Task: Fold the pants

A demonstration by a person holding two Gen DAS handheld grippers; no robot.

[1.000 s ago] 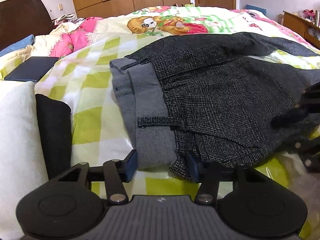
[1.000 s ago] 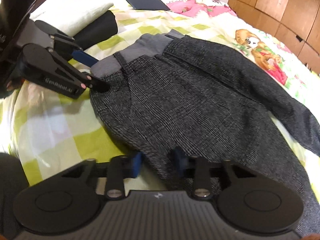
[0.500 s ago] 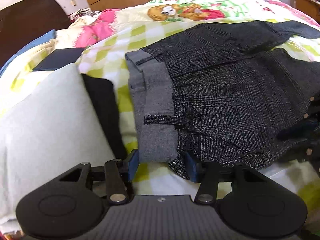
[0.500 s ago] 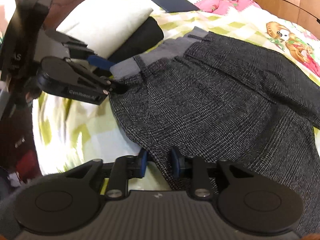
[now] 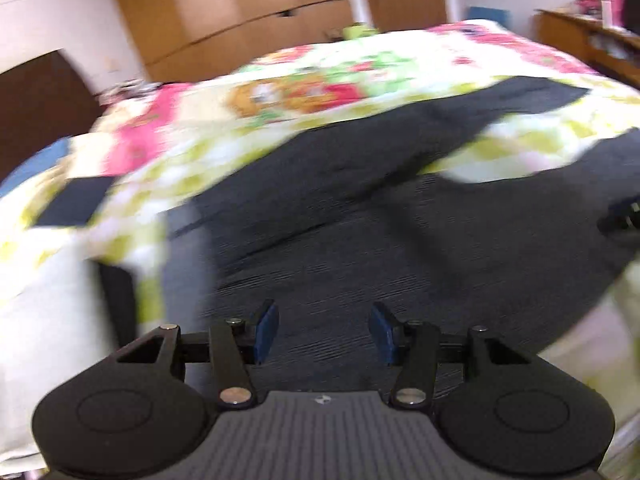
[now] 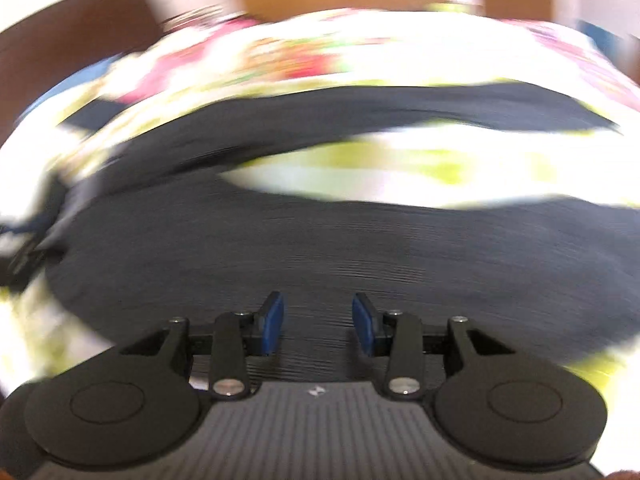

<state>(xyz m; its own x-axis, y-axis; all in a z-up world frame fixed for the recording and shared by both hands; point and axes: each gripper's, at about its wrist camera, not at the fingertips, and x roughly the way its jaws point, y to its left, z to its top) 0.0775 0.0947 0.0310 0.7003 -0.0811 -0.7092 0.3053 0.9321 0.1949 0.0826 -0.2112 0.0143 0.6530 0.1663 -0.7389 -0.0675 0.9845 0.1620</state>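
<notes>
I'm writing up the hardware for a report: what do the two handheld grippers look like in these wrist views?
Both look alike. The left gripper and right gripper each have two blue pads on black linkage arms with silver pivot screws, two round black discs on either side, and a ribbed grey centre plate bearing a small white logo. No cables, hands or sleeves show.

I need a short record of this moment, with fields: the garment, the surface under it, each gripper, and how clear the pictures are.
garment: dark pants, spread out, two legs apart
surface: bed cover with green checks and a cartoon print
left gripper: jaws apart over the pants, pads not pressing on cloth
right gripper: jaws apart and just been opening, cloth below them, none pinched
picture quality: both views blurred by motion; fine detail cannot be told
</notes>
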